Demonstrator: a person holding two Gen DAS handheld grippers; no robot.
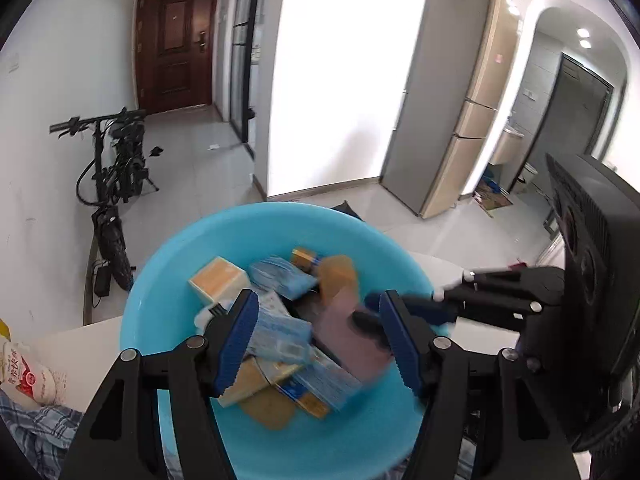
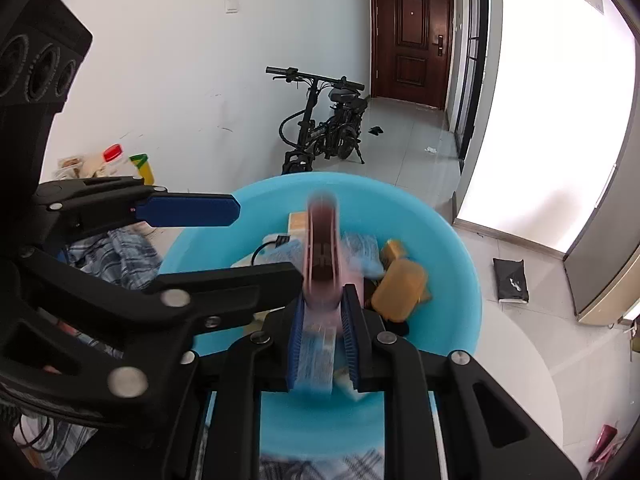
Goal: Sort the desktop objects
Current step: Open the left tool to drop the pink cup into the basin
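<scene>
A light blue basin [image 1: 168,280] [image 2: 452,256] sits on the white table and holds several small packets, yellow boxes and blue pouches. My left gripper [image 1: 318,338] is open over the basin, empty, its blue pads apart above the pile. My right gripper [image 2: 322,334] is shut on a blurred pink roll-shaped object [image 2: 322,248] that stands upright over the basin. The right gripper also shows in the left wrist view [image 1: 404,306], reaching in from the right with the pink object [image 1: 344,344]. The left gripper's blue finger [image 2: 188,210] crosses the right wrist view.
A black speaker [image 1: 588,248] stands at the table's right side. A red-and-white bag [image 1: 28,376] and plaid cloth [image 1: 36,428] lie at the left. A folding bike [image 2: 320,120] leans by the wall. Jars [image 2: 116,160] stand at the far left.
</scene>
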